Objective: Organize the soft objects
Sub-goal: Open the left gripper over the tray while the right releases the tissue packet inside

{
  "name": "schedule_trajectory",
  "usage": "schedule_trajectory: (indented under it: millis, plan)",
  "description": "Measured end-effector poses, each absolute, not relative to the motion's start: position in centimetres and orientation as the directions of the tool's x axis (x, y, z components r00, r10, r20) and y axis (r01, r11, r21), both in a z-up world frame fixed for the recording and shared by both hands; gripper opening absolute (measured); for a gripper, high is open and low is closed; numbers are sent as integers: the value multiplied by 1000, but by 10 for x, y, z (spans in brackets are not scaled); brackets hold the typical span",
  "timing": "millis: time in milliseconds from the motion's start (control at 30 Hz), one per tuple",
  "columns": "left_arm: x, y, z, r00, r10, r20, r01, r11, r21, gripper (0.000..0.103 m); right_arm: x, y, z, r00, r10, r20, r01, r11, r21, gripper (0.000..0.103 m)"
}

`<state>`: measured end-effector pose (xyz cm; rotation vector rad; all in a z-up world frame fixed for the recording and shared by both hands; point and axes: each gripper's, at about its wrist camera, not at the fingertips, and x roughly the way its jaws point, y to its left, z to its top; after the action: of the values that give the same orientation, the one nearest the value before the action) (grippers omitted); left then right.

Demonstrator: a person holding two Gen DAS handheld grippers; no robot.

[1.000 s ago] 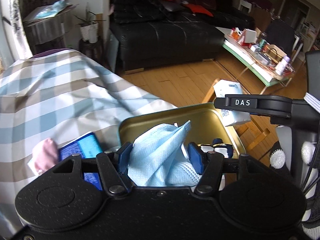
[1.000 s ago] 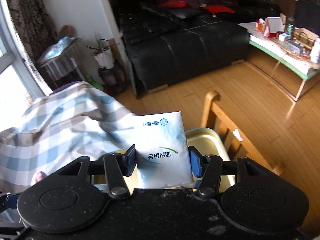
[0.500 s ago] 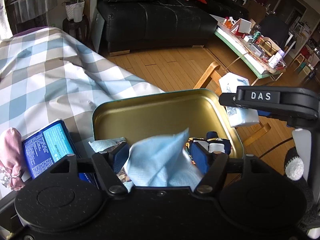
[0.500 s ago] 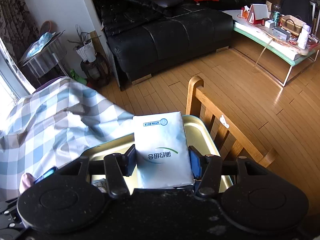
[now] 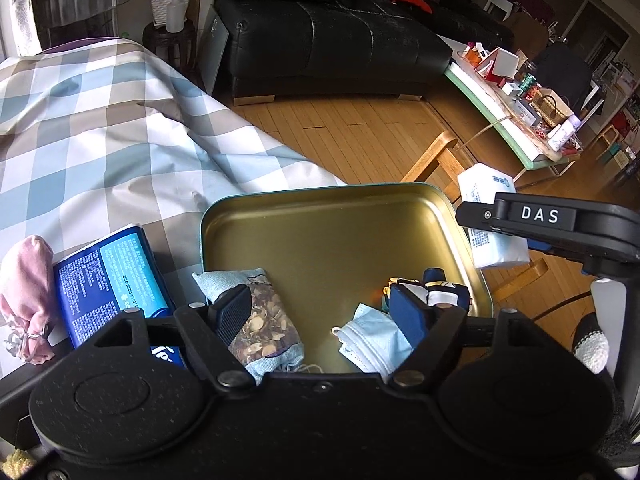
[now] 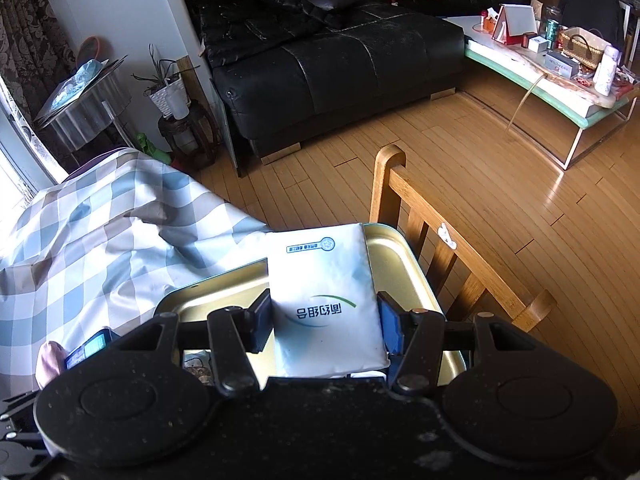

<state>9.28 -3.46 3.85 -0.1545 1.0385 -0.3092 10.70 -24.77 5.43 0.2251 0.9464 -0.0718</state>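
A gold metal tin (image 5: pixel 332 236) lies open on the checked cloth. My left gripper (image 5: pixel 320 312) is open over its near edge. A light blue face mask (image 5: pixel 372 340) lies in the tin beside my right finger. A patterned sachet (image 5: pixel 264 320) and a navy-and-white soft item (image 5: pixel 436 292) also lie in the tin. My right gripper (image 6: pixel 324 320) is shut on a white tissue pack (image 6: pixel 324 288), held above the tin (image 6: pixel 396 256); the pack also shows in the left wrist view (image 5: pixel 488 216).
A blue tissue pack (image 5: pixel 112 276) and a pink pouch (image 5: pixel 26 292) lie on the checked cloth (image 5: pixel 100 140) left of the tin. A wooden chair back (image 6: pixel 440 248) stands right of the tin. A black sofa (image 6: pixel 328 64) and a cluttered low table (image 6: pixel 560 68) stand beyond.
My left gripper has opened and let go of the blue face mask, which now lies in the tin. My right gripper still holds the white pack, with the view tilted lower.
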Motion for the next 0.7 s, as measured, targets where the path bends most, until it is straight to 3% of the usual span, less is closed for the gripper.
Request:
schedule_trajectory:
  millis: [700]
  plan:
    - [91, -39, 32, 445, -310, -840, 177, 950, -257, 71, 108, -248, 52, 577, 43, -815, 165, 972, 169, 55]
